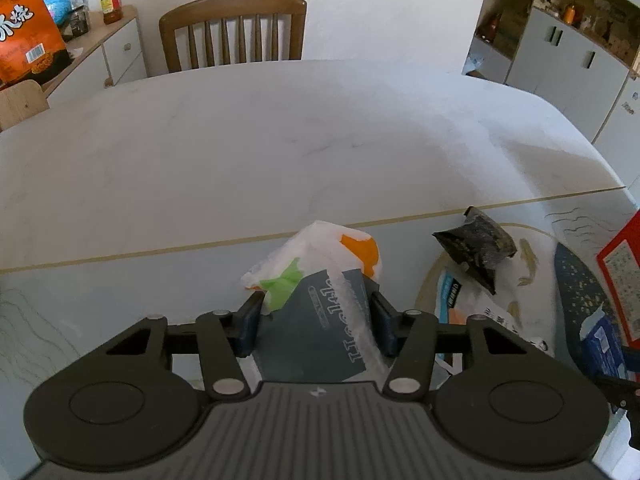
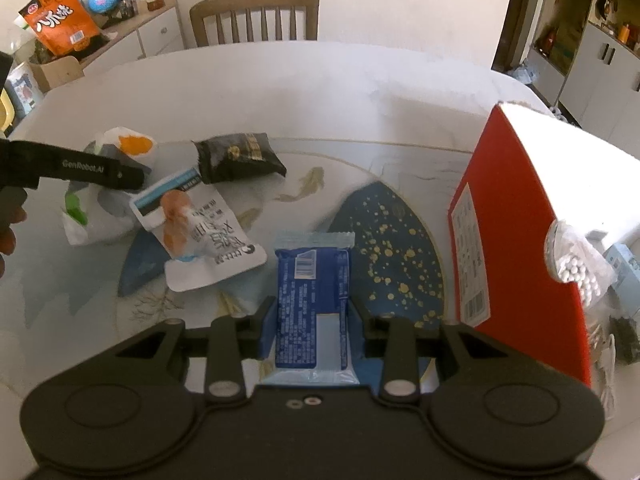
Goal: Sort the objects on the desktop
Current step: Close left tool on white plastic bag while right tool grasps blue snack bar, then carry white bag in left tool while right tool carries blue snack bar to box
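black "genrobot.ai" tool (image 2: 120, 174) over snack packets (image 2: 208, 228)

left tongs (image 1: 316, 320) clamped, right tongs (image 2: 312, 320) clamped

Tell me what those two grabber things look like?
Both look alike. The left gripper and the right gripper each have a black ribbed body, two big round discs, black link arms with silver rivets, and blue fingers. In the right wrist view, white lettering, GenRobot.AI, runs along the left one's black side. No cables or sleeves show.
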{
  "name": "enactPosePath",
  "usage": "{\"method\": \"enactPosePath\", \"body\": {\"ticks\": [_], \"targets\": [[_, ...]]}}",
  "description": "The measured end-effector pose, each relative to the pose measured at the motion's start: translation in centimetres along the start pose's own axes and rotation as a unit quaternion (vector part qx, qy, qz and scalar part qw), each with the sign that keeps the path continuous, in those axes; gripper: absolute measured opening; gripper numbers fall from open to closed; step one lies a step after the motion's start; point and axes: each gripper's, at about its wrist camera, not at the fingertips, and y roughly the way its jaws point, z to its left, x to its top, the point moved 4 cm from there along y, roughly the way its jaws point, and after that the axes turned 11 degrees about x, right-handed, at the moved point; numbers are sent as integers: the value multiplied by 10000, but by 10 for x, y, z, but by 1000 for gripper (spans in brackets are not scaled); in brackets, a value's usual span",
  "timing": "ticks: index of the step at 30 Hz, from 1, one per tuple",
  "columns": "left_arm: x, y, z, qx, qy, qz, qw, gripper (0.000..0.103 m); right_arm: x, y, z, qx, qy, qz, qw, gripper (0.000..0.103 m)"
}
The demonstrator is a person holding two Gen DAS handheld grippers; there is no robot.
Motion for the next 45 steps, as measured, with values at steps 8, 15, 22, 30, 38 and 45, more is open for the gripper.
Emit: {"method": "enactPosePath", "body": {"ticks": [8, 15, 22, 30, 38, 45], "targets": [[-3, -26, 5, -89, -41, -70, 9999, 54, 1, -18, 6, 61, -18, -115, 9999, 36], [-5, -47, 3, -198, -39, -161, 9997, 54, -3, -31, 12, 116, -13, -181, 9998, 36], [-8, -72, -4, -369, 28, -225, 9991, 54, -3, -51, 16, 190, -27, -307, 9993, 36], [-13, -104, -19, -604, 188, -263, 9977, 54, -6, -76, 17, 251, -26, -410, 9988, 36], [-10, -130, -46, -823, 352, -442, 9950, 54, -6, -101, 8, 181, -29, -660, 9976, 36], [-3, -156, -87, -1098, 496, -699, 9903, 54, -5, -124, -17, 84, 76, -902, 9959, 36]]}}
